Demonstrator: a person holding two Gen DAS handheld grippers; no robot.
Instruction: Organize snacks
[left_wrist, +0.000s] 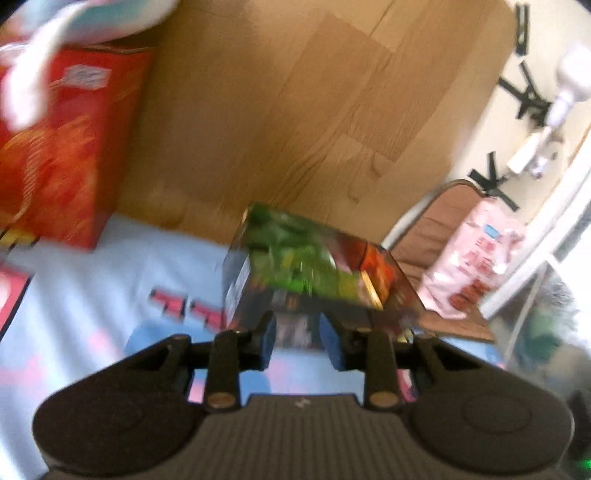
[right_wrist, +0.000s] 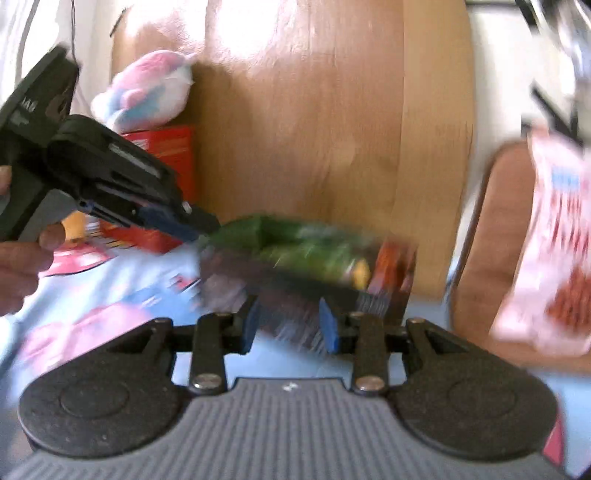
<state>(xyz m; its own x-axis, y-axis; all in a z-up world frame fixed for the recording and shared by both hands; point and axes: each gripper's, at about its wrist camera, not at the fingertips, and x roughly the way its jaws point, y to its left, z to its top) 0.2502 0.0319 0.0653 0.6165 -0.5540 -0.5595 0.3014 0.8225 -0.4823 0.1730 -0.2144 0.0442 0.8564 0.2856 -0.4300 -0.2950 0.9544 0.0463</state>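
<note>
Two grippers are meeting at one green snack box (right_wrist: 314, 258) — the right gripper (right_wrist: 290, 326) is clamping its near edge. At ten o'clock, the left gripper (right_wrist: 184, 225) is touching its far corner; grip unclear.

Motion blur smears the green snack box (right_wrist: 306, 254) so I can't read its print, and my right gripper (right_wrist: 290, 325) hides its near edge.
</note>
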